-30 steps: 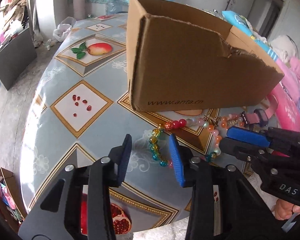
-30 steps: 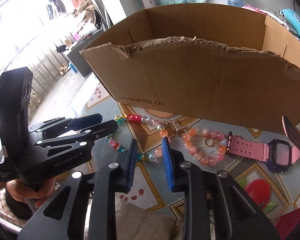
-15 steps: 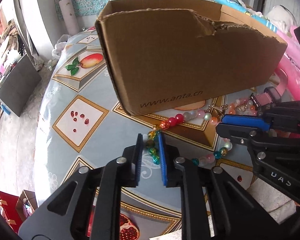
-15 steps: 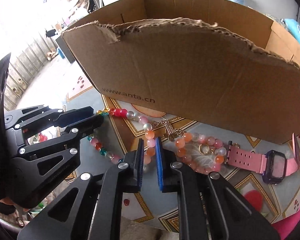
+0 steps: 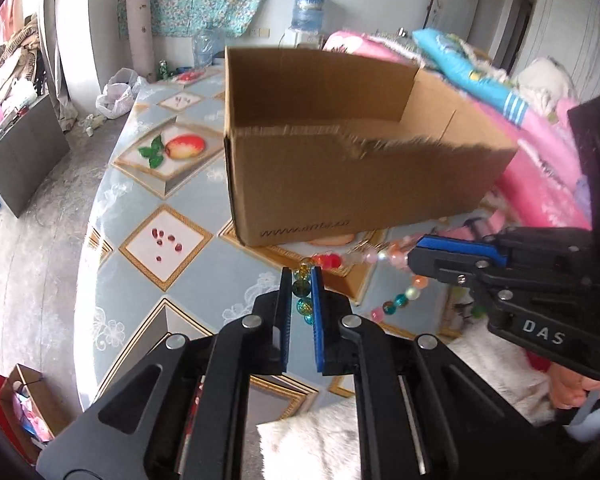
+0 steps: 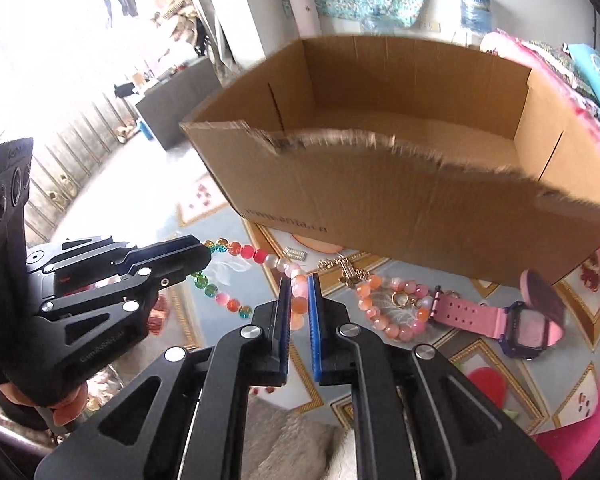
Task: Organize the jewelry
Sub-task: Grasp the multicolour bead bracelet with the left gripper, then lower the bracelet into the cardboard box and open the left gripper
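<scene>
A string of coloured beads (image 5: pixel 332 260) hangs lifted between both grippers, in front of an open cardboard box (image 5: pixel 340 184). My left gripper (image 5: pixel 301 276) has green and yellow beads pinched between its blue pads, and its jaws are still closing on them. My right gripper (image 6: pixel 299 280) is shut on the peach beads of the same bead string (image 6: pixel 256 254), whose lower loop sags toward the table. In the right wrist view, the left gripper (image 6: pixel 206 254) holds the other end. The right gripper (image 5: pixel 414 254) appears at the right of the left wrist view.
On the fruit-patterned tablecloth (image 5: pixel 160 240) lie a peach bead bracelet (image 6: pixel 384 320), a gold charm (image 6: pixel 350 272) and a pink digital watch (image 6: pixel 516 320), all in front of the box (image 6: pixel 420 208). Pink bedding (image 5: pixel 540 184) lies to the right. A hand (image 5: pixel 568 392) holds the right gripper.
Both grippers went from open to shut on the bead string, then rose, lifting it off the table. The box's inside has come into view.
</scene>
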Available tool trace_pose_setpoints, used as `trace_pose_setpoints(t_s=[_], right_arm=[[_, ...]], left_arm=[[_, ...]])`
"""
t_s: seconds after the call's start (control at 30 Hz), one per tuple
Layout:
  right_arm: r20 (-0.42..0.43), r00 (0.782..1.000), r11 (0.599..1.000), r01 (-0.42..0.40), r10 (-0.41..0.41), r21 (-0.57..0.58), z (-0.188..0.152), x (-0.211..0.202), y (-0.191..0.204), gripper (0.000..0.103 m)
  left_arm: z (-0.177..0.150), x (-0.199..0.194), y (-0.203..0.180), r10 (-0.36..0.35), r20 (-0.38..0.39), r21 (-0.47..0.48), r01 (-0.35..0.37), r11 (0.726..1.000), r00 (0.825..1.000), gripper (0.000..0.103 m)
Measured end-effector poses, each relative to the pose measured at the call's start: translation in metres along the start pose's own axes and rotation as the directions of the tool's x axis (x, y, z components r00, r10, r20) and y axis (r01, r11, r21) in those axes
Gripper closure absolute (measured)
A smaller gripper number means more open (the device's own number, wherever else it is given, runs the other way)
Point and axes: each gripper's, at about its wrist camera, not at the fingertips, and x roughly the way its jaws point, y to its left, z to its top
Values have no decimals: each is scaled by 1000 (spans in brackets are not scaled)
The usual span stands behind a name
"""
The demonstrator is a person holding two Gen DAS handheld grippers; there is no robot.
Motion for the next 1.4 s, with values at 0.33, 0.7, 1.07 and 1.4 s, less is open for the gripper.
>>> trace_pose_setpoints(t_s=[0.33,0.7,1.07,1.4], right_arm=[[163,984,994,-56,70,-93,91,-80,-8,95],[-299,941,985,-129,157,112,194,102,-83,95],[-392,883,949,-153,257,277,213,189,-114,93],[-211,947,955,-196,243,223,219,94,-117,93]], left_arm=[[108,-65,-7,-74,181,74,62,995,981,95],[215,114,1,61,-171,138,-38,990,983,95],[220,178,12,247,-273,213,-192,958,930,86],[222,75,16,133,-26,112,-129,985,991,45]])
